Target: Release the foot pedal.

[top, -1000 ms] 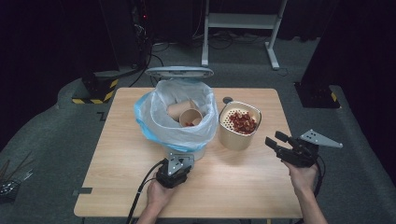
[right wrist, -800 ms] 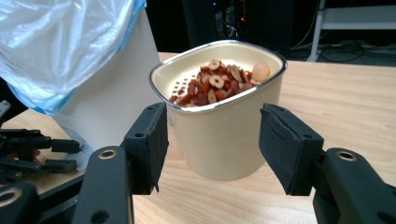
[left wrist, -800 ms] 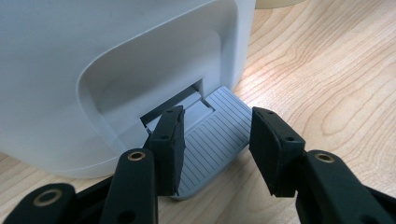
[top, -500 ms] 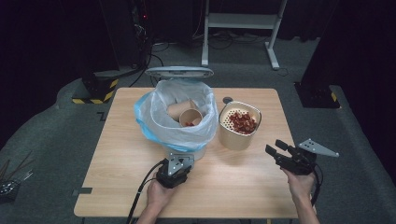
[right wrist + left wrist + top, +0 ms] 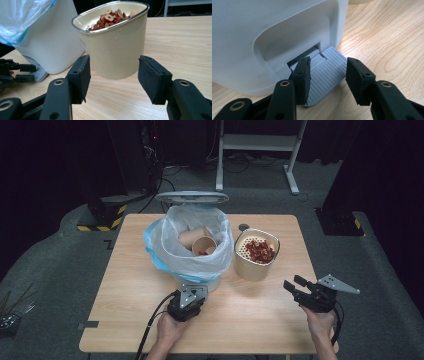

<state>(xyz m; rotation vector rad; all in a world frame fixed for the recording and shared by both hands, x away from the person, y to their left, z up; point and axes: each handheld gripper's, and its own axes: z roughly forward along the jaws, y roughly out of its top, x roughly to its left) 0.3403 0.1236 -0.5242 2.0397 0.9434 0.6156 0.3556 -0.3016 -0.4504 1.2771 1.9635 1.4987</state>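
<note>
- Left gripper (image 5: 327, 75), jaws parted, presses the bin's pedal (image 5: 325, 72); lid (image 5: 191, 197) stands up.
- Right gripper (image 5: 113, 76), jaws just narrowing and empty, faces the near, still-full cream container (image 5: 115, 42); emptying remains.

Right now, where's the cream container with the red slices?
In the high view the cream container stands right of centre on the table, just right of the white bin. The right gripper points at it, not touching.

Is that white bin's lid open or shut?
Open. The bin has its lid raised behind the rim, so the bag and paper cups inside show.
</note>
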